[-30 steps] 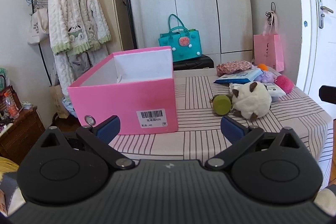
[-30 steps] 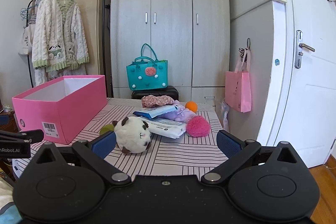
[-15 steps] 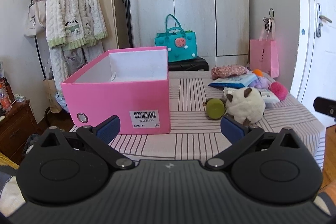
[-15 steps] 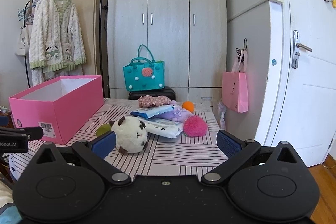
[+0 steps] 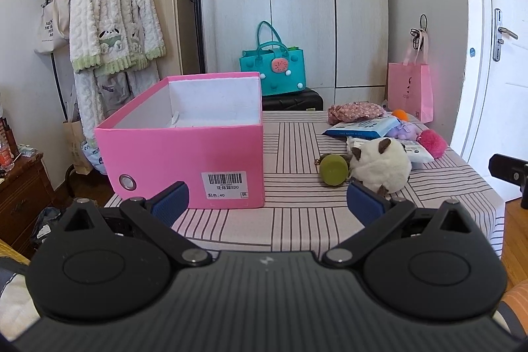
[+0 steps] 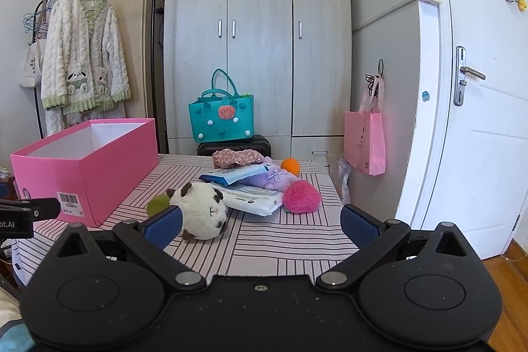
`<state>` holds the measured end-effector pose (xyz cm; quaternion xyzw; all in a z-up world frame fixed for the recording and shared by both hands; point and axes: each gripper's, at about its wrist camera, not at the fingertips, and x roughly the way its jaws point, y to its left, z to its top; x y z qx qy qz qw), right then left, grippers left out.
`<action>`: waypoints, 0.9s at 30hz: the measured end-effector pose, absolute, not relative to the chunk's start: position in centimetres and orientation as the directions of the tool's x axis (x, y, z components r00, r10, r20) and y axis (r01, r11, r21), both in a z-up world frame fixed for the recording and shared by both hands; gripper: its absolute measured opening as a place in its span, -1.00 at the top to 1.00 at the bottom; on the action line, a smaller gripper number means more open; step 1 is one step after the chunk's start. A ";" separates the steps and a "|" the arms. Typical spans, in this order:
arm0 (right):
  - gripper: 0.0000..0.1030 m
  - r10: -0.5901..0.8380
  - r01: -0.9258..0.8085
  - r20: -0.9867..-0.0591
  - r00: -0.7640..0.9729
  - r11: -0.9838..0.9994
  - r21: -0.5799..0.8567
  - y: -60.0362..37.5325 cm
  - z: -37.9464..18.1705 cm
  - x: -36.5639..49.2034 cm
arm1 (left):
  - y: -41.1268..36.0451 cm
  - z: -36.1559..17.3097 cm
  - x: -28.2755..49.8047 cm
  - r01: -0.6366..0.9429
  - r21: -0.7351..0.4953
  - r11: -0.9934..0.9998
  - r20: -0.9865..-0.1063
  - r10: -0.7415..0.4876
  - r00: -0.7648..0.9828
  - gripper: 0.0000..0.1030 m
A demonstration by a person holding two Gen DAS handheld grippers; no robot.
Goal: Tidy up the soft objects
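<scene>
Both sets of jaws stand wide apart and empty, left gripper (image 5: 267,198) facing the pink box (image 5: 184,150), right gripper (image 6: 260,221) nearest the panda plush (image 6: 201,208); looks like nothing is packed yet. Next move likely: right closes on the plush, then carries it left over the box rim. The soft pile sits right-far on the counter (image 6: 280,240), whose near strip is bare and right edge close.

The pink box's (image 5: 184,167) floor is hidden behind its front wall. The white plush toy (image 5: 379,165) covers part of the green ball (image 5: 333,169), and the blue wipes pack (image 6: 237,174) overlaps the purple plush (image 6: 275,178).
</scene>
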<state>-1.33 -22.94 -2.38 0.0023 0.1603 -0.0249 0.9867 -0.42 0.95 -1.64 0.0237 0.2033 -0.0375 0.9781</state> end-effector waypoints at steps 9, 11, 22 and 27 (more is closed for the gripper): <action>-1.00 -0.036 0.048 -0.325 0.945 0.998 0.031 -23.6 -2.9 -0.6 | 1.0 -1.9 0.0 0.095 0.028 0.995 -0.416 -0.075 0.906 -1.00; -1.00 -0.042 0.069 -0.363 0.931 0.996 0.062 -24.4 -2.8 0.3 | 1.0 -1.8 0.2 0.095 0.029 0.995 -0.428 -0.074 0.901 -1.00; -1.00 0.089 -0.051 -0.382 0.920 0.993 0.109 -29.1 0.1 2.6 | 1.1 2.7 2.0 0.203 0.044 0.978 -0.434 -0.164 0.886 -1.00; -1.00 0.173 -0.153 -0.371 0.912 0.985 0.084 -30.2 0.6 3.5 | 0.4 4.0 3.9 0.277 0.058 0.959 -0.482 -0.216 0.849 -1.00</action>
